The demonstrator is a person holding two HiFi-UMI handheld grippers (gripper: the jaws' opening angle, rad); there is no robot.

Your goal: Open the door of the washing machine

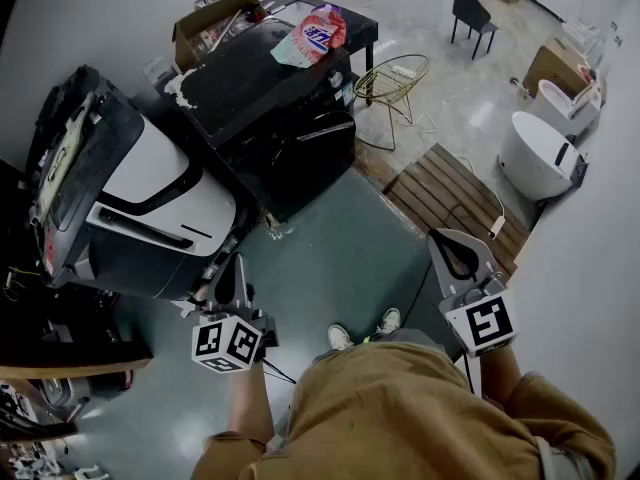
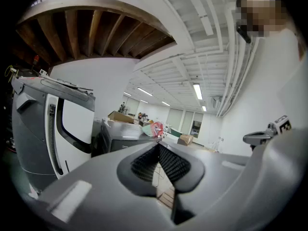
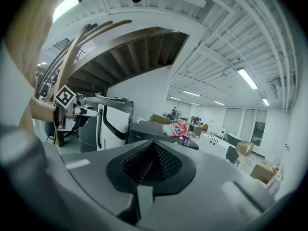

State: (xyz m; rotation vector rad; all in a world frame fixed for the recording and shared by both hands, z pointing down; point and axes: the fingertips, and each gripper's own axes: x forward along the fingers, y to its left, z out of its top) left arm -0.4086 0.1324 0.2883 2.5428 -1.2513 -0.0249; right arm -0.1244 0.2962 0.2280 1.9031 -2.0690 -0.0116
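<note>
A grey washing machine with a white front door [image 1: 150,203] stands at the left, a dark handle strip [image 1: 140,230] on its front. Beside it is a black front-loader [image 1: 280,108] with a round door [image 1: 322,146]. My left gripper [image 1: 228,268] hovers by the grey machine's lower front corner, jaws shut and empty, touching nothing. In the left gripper view that gripper [image 2: 159,146] faces past the white door [image 2: 74,124]. My right gripper [image 1: 447,238] is off to the right over the floor, shut and empty. The right gripper view has its tips [image 3: 153,143] towards both machines [image 3: 108,124].
A pink pack [image 1: 315,33] lies on the black machine, an open cardboard box [image 1: 215,18] behind it. A wire stool [image 1: 390,78], a wooden slatted platform [image 1: 450,193] and white tubs [image 1: 540,153] are at the right. The person's shoes [image 1: 360,333] stand on green floor.
</note>
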